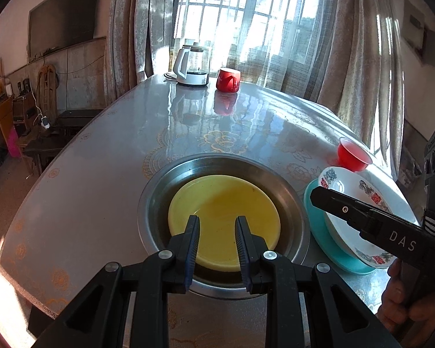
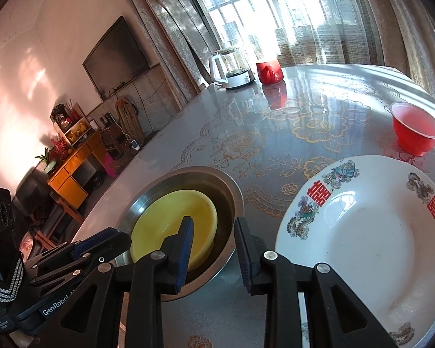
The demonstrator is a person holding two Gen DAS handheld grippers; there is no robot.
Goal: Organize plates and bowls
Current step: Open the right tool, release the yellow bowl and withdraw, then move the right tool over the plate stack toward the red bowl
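A glossy grey table with a gold floral-patterned cover (image 1: 101,174) fills both views, sunlight glaring off its far half. Low in the centre of the left wrist frame sits a round stainless-steel basin (image 1: 293,203) with a shallow yellow plastic plate (image 1: 223,203) lying flat inside it. The left gripper (image 1: 217,232) hovers over the plate's near edge, its blue-padded fingers apart and holding nothing. At the right of that frame a white ceramic plate with red characters and dragon motifs (image 1: 345,217) rests on a flat turquoise plate (image 1: 313,211); just beyond them stands a small red plastic bowl (image 1: 353,156).

In the right wrist view the right gripper (image 2: 214,235) is also spread and empty, poised between the basin (image 2: 232,197) at lower centre-left and the white plate (image 2: 362,232) at lower right; the yellow plate (image 2: 165,223) and red bowl (image 2: 414,130) show too.

At the table's far end, upper centre, stand a white-handled glass electric kettle (image 1: 191,63) and a red mug (image 1: 229,79). Behind them, beige curtains (image 1: 130,29) frame a barred window (image 1: 246,8). A dark wall-mounted television (image 1: 61,26) hangs at upper left, with an orange wooden cabinet (image 2: 72,171) along that wall.
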